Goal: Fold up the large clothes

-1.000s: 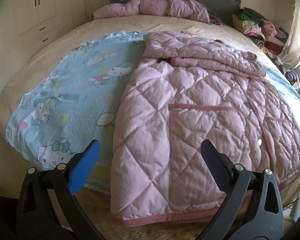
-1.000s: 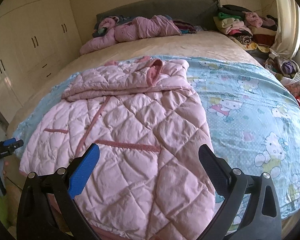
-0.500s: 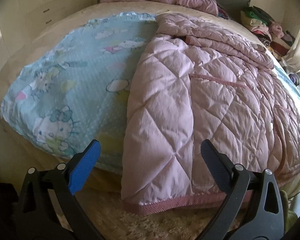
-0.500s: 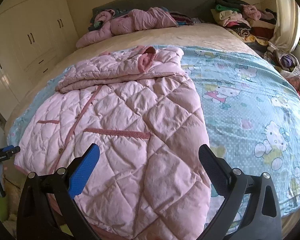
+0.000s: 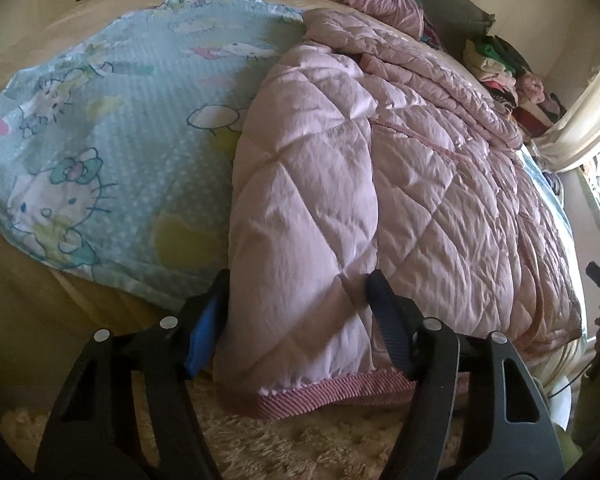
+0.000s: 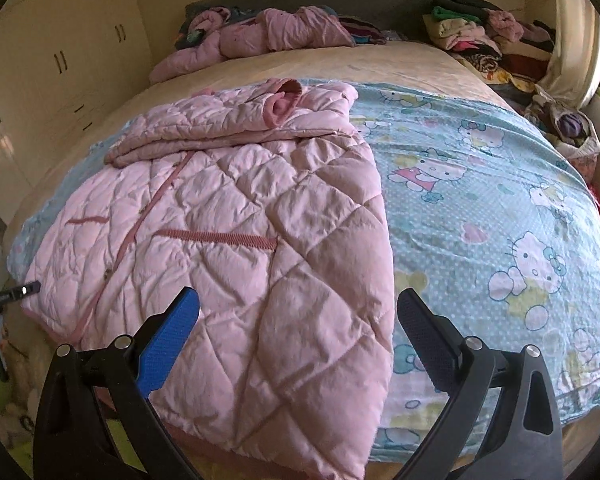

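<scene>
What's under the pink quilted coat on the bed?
The pink quilted coat lies on a blue Hello Kitty sheet, which shows on both sides of it. The sheet covers a beige mattress. Anything directly beneath the coat is hidden.

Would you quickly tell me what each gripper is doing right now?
Left gripper: closing on the pink quilted coat at its hem corner.
Right gripper: open, holding nothing, above the coat.

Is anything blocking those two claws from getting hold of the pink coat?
Nothing visible. The left gripper already straddles the coat near its hem, and the right gripper hangs open just above the coat's other corner.
</scene>
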The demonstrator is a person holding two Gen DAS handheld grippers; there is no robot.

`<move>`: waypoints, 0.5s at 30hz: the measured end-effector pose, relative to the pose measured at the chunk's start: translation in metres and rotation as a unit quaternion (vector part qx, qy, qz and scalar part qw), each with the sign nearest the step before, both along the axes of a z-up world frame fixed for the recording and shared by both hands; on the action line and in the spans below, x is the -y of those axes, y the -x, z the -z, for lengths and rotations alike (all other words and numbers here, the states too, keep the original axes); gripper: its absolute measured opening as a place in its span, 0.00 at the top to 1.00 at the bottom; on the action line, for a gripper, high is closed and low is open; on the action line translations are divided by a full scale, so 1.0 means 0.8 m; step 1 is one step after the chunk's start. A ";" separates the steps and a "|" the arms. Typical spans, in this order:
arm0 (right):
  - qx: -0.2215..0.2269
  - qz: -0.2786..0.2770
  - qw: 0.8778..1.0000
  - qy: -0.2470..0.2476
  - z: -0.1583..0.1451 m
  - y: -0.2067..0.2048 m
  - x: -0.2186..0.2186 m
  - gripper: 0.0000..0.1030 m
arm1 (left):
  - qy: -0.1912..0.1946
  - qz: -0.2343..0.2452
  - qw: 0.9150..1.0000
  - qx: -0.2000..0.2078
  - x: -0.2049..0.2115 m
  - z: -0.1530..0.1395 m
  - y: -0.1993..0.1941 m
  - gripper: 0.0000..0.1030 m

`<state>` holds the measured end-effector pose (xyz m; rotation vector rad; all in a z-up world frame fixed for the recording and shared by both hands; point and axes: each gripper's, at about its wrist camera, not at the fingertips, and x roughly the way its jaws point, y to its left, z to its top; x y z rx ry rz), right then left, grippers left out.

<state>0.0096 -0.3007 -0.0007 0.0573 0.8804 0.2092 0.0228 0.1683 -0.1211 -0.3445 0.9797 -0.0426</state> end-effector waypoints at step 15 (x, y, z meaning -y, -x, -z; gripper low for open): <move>-0.098 -0.004 0.994 -0.043 0.045 0.028 0.033 0.04 | -0.014 0.003 1.000 -0.010 0.005 0.009 0.003 0.38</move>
